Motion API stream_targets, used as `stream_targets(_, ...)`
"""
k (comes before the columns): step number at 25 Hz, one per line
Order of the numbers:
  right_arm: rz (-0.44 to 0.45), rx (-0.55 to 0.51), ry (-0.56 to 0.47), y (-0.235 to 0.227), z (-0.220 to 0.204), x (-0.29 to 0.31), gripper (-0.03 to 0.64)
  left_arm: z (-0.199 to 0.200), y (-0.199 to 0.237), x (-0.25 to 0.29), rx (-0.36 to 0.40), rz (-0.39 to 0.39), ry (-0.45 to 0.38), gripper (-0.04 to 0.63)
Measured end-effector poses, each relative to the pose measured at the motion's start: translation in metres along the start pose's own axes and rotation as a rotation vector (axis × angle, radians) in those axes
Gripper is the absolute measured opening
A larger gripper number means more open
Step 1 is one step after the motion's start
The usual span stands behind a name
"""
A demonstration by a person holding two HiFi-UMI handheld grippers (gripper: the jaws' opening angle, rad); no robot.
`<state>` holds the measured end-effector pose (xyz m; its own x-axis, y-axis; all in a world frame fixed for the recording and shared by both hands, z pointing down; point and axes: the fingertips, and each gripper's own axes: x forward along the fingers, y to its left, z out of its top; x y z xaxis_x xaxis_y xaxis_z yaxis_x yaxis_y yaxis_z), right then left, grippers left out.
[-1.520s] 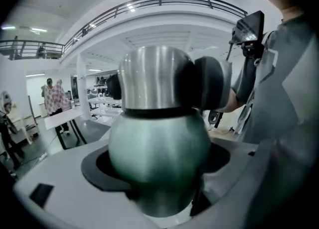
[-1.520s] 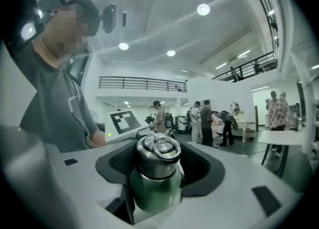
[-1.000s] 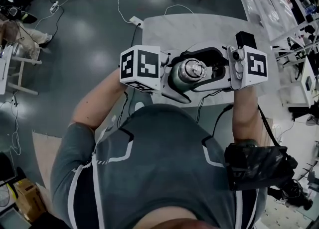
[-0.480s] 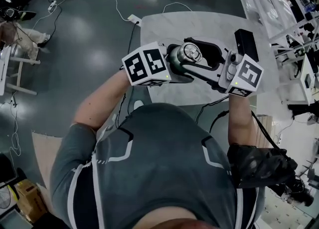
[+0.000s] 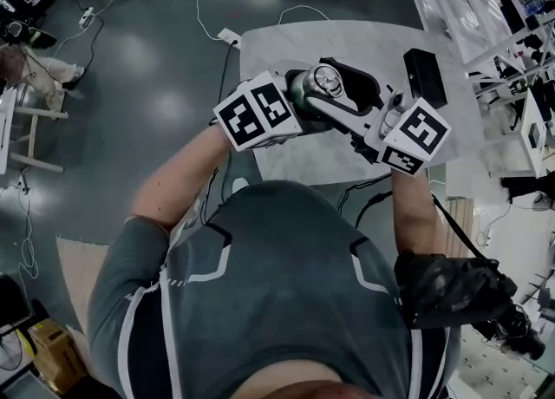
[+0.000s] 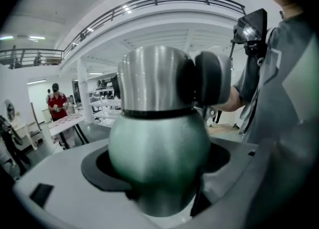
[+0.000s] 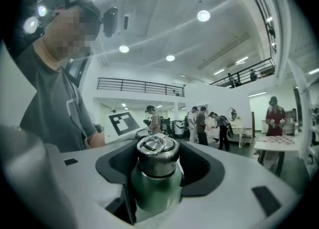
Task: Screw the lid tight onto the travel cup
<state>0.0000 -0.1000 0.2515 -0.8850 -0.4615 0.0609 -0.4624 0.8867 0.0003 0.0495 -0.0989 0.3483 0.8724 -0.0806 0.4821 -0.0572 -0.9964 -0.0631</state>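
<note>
**Cup-and-lid assembly, mid-task.** The cup (image 6: pixel 158 143) is held clear of the table (image 5: pixel 277 49), at upper centre of the head view. The left gripper (image 6: pixel 159 178) is clamped on the green body. The right gripper (image 7: pixel 158 173), its jaws just having been closing, grasps the steel lid (image 7: pixel 157 154) from both sides. The lid already sits square on the cup's mouth, with a dark seam beneath it. How tight the thread is cannot be told. Seating appears done, and the final tightening twist likely remains.
</note>
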Motion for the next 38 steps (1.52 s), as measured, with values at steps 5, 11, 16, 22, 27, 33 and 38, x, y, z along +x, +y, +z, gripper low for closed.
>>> stream_targets(5,0.36,-0.112,-0.037,0.038,0.02,-0.017,0.31,0.03,-0.05,-0.026,-0.015,-0.355,-0.175,0.4)
stream_targets(11,0.572,-0.103,-0.07,0.058,0.032,-0.019,0.304,0.033,-0.077,-0.031,0.08,-0.484,-0.152,0.4)
stream_targets(16,0.488,-0.06,-0.078,0.048,0.029,-0.017,0.275,0.031,-0.065,-0.024,0.053,-0.405,-0.119,0.4)
stream_targets(22,0.367,-0.048,-0.026,0.033,0.01,-0.012,0.273,0.013,-0.049,-0.01,0.017,-0.318,-0.064,0.4)
stream_targets(27,0.339,-0.047,-0.02,0.028,0.006,-0.01,0.273,0.01,-0.043,-0.007,0.017,-0.298,-0.063,0.4)
stream_targets(33,0.332,-0.095,0.011,0.03,0.004,-0.015,0.281,0.009,-0.042,-0.008,0.037,-0.264,-0.083,0.4)
stream_targets(38,0.221,-0.064,-0.024,0.015,0.008,-0.026,0.288,0.016,-0.029,-0.018,0.011,-0.196,-0.151,0.4)
